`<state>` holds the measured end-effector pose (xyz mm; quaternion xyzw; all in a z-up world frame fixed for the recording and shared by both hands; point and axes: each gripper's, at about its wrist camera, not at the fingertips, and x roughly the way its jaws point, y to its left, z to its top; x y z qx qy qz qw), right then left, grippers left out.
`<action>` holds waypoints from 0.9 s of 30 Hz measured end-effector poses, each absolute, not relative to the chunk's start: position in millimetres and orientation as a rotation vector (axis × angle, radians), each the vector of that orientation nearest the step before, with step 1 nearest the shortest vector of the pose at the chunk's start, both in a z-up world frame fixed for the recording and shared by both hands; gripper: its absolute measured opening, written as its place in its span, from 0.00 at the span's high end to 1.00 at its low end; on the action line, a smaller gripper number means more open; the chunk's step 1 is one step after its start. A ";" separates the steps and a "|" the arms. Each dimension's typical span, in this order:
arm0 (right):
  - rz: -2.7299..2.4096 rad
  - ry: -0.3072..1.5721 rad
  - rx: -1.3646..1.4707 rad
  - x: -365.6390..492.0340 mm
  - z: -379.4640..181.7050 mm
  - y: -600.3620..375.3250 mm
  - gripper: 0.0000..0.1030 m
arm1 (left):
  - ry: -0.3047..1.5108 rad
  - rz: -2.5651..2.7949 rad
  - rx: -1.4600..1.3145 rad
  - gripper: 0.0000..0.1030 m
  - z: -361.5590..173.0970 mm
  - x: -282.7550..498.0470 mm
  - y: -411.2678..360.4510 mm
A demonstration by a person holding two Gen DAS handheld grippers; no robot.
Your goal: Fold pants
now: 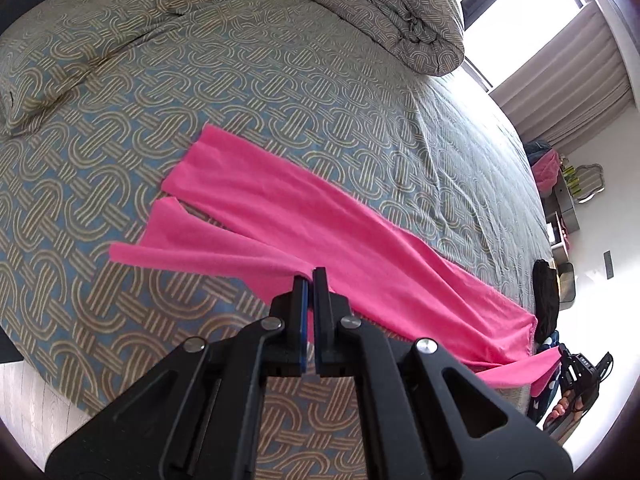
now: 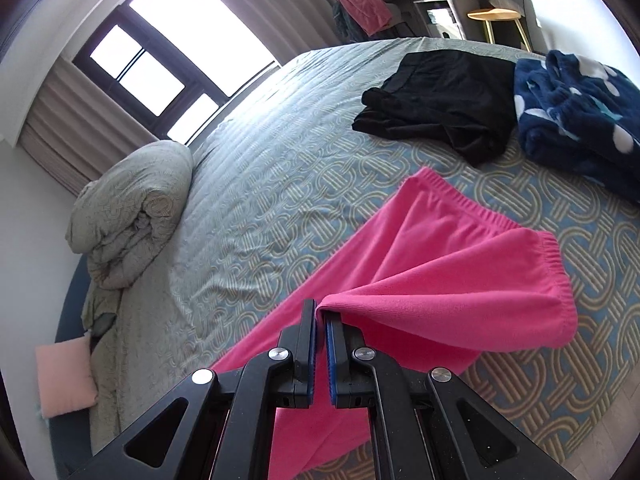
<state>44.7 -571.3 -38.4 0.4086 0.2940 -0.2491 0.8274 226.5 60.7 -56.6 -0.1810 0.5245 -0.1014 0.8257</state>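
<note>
Pink pants [image 1: 304,216] laid lengthwise across the bed [image 1: 280,92], long axis running from the leg hems at the pillow side to the elasticated waistband [image 2: 556,256] near the foot. Left gripper [image 1: 311,276] closed tight on the near edge of the nearer leg, part-way along it, cloth pinched between the blue-padded fingers [image 1: 303,300] and lifted slightly off the cover. Right gripper [image 2: 321,312] likewise clamped on a raised peak of fabric at the waist end, a loose fold draping away to the right from the pinch. Each end held by the hand nearest to it, so the coming move looks like carrying the near edge across to the far one, leg over leg, along that long axis. Pants soft, fleecy, matte, with gathered ribbing at the waistband; legs flat and splayed in a narrow V at the hems. Bed cover woven-looking, grey-blue with interlocking tan arches, lightly rumpled. Rolled duvet [image 2: 132,212] in the same print on the bed beside the window, well apart; black garment [image 2: 440,96] and navy spotted fleece [image 2: 576,112] near the waistband, not touching.
</note>
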 end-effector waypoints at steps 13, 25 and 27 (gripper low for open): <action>-0.615 0.891 0.794 202.0 -113.6 -627.6 0.94 | 1.255 -0.152 -0.230 0.97 -112.3 368.4 -3.2; -0.668 1.051 0.513 214.1 -83.5 -662.8 0.53 | 1.258 -0.015 -0.226 0.87 -117.7 377.0 25.5; -0.644 1.020 0.485 192.3 -61.6 -662.0 0.48 | 1.230 -0.036 -0.199 0.79 -106.8 363.6 21.3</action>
